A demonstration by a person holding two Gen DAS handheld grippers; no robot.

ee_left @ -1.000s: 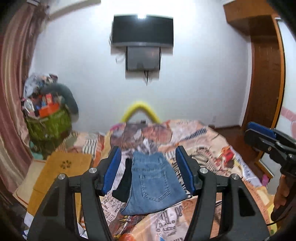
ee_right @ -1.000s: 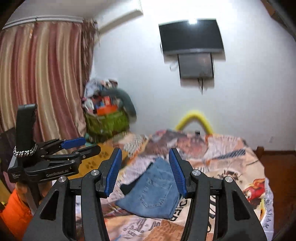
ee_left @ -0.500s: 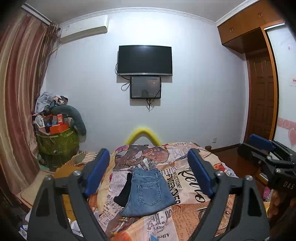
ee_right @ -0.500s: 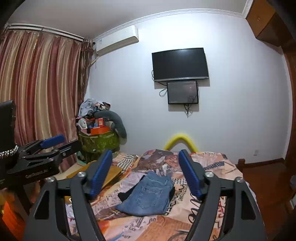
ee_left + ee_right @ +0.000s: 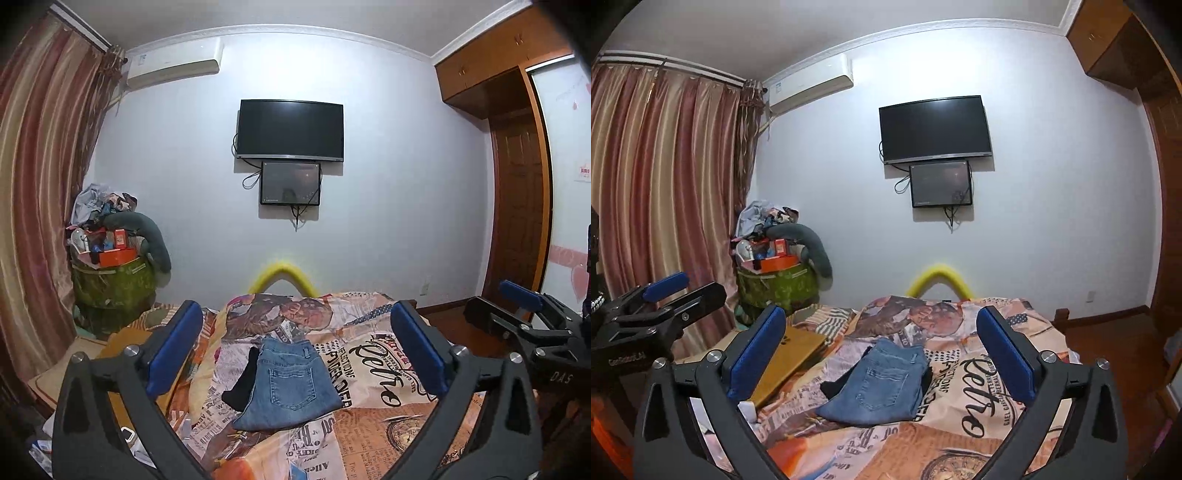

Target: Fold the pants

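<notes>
A folded pair of blue jeans (image 5: 291, 384) (image 5: 879, 384) lies back pocket up on the printed bedspread (image 5: 384, 373) (image 5: 979, 402). A black garment (image 5: 242, 384) (image 5: 831, 387) sticks out from under its left side. My left gripper (image 5: 294, 314) hovers well short of the jeans, its jaws opening wide with nothing between them. My right gripper (image 5: 881, 314) is likewise back from the jeans, jaws opening and empty. Each gripper also shows in the other's view: the right gripper (image 5: 517, 306) at the right edge, the left gripper (image 5: 665, 295) at the left edge.
A green bin (image 5: 110, 284) (image 5: 775, 284) heaped with clutter stands left of the bed by the striped curtain (image 5: 665, 184). A brown board (image 5: 786, 358) lies at the bed's left edge. A yellow foam arch (image 5: 282, 273), a wall TV (image 5: 290, 131) and a wooden door (image 5: 517, 206) are beyond.
Both grippers drew back from the jeans and tipped upward, so the jeans look smaller and lower. Both pairs of jaws spread from a narrow gap to wide apart.
</notes>
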